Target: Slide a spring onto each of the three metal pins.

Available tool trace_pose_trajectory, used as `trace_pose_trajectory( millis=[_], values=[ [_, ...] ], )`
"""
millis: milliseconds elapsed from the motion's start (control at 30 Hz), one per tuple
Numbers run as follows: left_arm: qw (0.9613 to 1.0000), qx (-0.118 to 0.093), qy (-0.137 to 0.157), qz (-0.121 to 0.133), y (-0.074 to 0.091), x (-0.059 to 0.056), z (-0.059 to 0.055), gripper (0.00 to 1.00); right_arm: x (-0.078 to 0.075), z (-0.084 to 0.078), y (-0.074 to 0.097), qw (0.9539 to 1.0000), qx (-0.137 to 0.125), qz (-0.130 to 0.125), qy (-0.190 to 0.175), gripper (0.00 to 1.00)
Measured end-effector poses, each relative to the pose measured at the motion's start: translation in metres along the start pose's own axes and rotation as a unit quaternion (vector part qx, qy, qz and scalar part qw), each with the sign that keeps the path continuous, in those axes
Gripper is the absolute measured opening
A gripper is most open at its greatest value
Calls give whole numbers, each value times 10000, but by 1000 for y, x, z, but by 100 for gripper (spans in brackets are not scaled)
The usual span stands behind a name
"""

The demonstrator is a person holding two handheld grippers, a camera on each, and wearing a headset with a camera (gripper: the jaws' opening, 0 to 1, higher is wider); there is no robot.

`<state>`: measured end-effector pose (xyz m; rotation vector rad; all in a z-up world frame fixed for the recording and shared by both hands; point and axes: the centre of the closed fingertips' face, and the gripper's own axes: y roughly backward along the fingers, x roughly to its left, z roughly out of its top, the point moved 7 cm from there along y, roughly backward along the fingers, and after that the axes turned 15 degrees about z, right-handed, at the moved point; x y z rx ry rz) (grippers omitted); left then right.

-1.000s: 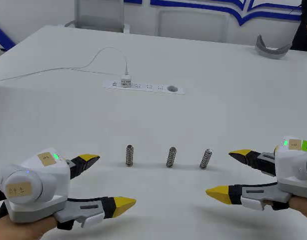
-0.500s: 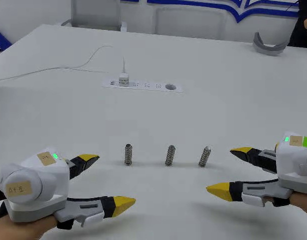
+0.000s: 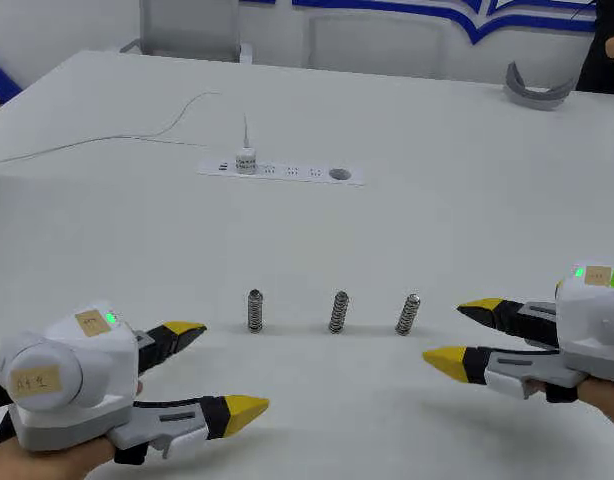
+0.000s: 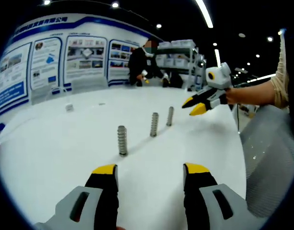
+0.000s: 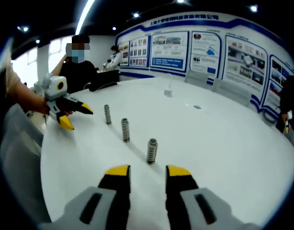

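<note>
Head view: three springs stand in a row on the white table (image 3: 437,150). The left spring (image 3: 255,310) and middle spring (image 3: 339,311) are upright, and the right spring (image 3: 408,314) leans a little (what they stand on is hidden inside the coils). The left gripper (image 3: 227,366) and right gripper (image 3: 449,332) flank the row, apart from it, jaws spread and empty. The task looks essentially done, so the careful move is to check that the leaning spring sits fully down. Approach it from above with the right gripper and avoid brushing its neighbours.
</note>
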<state>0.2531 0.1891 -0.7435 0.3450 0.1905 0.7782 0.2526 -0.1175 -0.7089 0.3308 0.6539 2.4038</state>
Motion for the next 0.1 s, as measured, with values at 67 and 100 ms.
trace_pose_trajectory(
  millis=[67, 100],
  values=[
    [9999, -25, 93, -100, 1, -2, -4, 28, 0, 5, 3, 9998, 2, -217, 8, 8],
    [9997, -35, 160, -176, 1, -4, -5, 20, 3, 9, 3, 9998, -24, -171, 36, 4]
  ],
)
